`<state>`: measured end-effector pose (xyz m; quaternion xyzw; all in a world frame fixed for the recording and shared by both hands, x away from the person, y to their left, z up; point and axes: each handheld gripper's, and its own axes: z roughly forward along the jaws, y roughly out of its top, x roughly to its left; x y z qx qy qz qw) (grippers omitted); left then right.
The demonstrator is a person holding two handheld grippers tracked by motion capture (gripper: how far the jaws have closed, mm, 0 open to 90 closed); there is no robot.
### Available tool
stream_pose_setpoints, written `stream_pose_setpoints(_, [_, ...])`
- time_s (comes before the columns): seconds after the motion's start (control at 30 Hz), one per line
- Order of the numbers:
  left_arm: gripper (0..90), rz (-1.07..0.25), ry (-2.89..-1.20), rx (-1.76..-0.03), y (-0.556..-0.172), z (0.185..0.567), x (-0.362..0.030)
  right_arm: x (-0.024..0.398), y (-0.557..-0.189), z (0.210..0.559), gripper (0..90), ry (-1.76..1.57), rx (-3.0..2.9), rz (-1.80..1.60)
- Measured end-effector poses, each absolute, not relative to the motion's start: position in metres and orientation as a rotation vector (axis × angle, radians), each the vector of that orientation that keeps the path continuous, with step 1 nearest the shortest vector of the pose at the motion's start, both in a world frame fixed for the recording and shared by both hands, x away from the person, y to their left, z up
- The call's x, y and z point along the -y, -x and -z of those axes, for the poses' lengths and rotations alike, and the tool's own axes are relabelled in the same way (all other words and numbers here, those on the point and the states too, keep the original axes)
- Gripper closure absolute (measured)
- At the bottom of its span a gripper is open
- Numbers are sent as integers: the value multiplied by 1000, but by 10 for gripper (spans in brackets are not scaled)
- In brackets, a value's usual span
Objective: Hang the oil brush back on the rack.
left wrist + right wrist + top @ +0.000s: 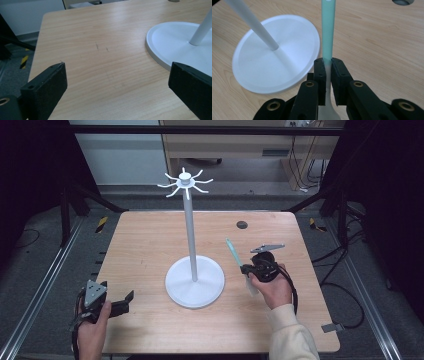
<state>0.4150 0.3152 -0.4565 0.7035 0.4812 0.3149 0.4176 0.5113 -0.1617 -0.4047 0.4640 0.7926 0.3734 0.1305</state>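
Here the right tool point(326, 65) clamps a green-handled utensil point(328, 30), while the left tool point(117, 85) stands apart.

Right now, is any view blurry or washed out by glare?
High view: dark at the edges, table evenly lit, stand sharp. Left gripper view: soft sheen on the wood, near jaws slightly soft. Right gripper view: the green-handled utensil held by the right hand-held gripper is bright at its tip.

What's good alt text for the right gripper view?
The right gripper is shut on a mint-green-handled utensil pointing away over a wooden table, with the round base of a white stand on the left.
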Motion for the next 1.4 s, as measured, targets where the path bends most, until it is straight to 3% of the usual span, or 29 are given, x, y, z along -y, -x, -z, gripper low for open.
stream_pose_setpoints(0.93, [16, -798, -1789, -1142, -417, 450, -307, 149, -509, 350, 828, -1157, -2191, -1306])
stream_pose_setpoints(1.4, [16, -790, -1817, -1112, -421, 451, -301, 146, -491, 321, 828, -1065, -2110, -1386])
